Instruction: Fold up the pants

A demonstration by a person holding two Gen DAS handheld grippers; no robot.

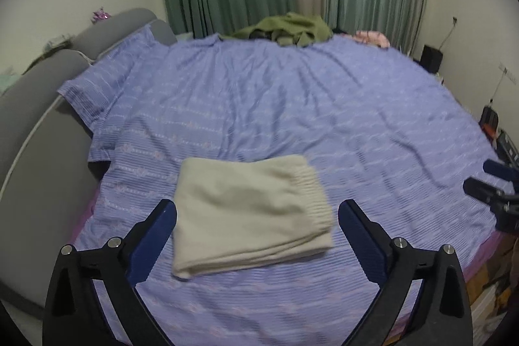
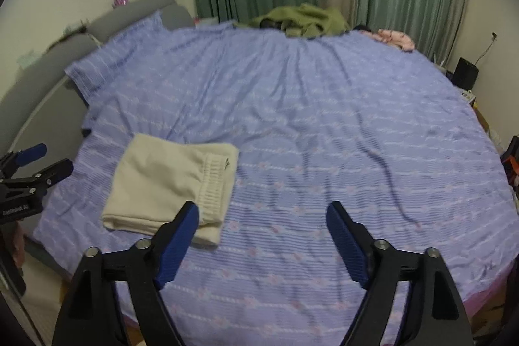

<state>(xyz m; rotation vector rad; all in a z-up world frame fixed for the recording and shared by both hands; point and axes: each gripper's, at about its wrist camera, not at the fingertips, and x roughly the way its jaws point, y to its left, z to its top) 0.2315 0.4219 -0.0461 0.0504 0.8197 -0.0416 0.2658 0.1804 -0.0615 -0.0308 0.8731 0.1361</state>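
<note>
"GenRobot.AI" shows in white on the left gripper [image 2: 45, 164] body, jaws spread wide, gripping nothing. The folded cream pants [image 1: 249, 213] lie on the blue bedsheet [image 1: 292, 106] near the edge. The right gripper [image 2: 262, 216] hangs released too, empty, just right of them.

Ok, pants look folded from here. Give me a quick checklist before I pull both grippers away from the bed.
1. Left gripper open and holding nothing: ok.
2. Right gripper open and holding nothing: ok.
3. Cream pants folded into a compact rectangle, lying flat on the blue bedsheet: ok.
4. No cloth caught on the fingers: ok for the right; for the left the pants lie between the fingers in its view, contact cannot tell.
5. Ribbed waistband tucked in line with the fold: ok, edges roughly even.
6. Pants clear of the green clothes pile at the far edge: ok.
</note>
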